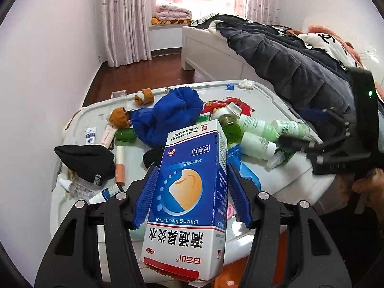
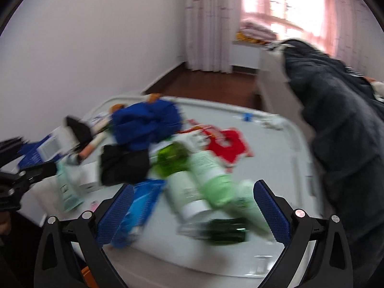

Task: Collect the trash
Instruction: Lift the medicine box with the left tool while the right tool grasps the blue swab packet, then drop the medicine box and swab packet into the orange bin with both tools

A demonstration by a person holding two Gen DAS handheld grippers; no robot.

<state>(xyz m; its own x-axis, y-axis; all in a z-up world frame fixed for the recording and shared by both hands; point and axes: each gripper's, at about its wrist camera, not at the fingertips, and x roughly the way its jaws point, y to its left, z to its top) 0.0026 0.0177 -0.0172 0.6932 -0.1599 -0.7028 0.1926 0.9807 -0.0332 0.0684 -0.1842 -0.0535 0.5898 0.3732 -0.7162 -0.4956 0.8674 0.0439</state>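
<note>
My left gripper (image 1: 192, 192) is shut on a blue and white medicine box (image 1: 192, 192), held above the near edge of the white table (image 1: 264, 100). The box also shows at the left of the blurred right wrist view (image 2: 48, 146). My right gripper (image 2: 192, 206) is open and empty above several pale green bottles (image 2: 204, 180), a dark green bottle (image 2: 228, 230) and a blue packet (image 2: 139, 206). In the left wrist view the right gripper (image 1: 300, 144) reaches in from the right beside the pale green bottles (image 1: 259, 129).
A blue cloth (image 1: 168, 117), black hat (image 1: 84, 160), red cloth (image 1: 228, 105), tubes (image 1: 120, 165), small spray bottles (image 1: 76, 187) and brown socks (image 1: 144, 96) crowd the table. A bed with dark clothing (image 1: 300, 72) stands to the right. White wall at left.
</note>
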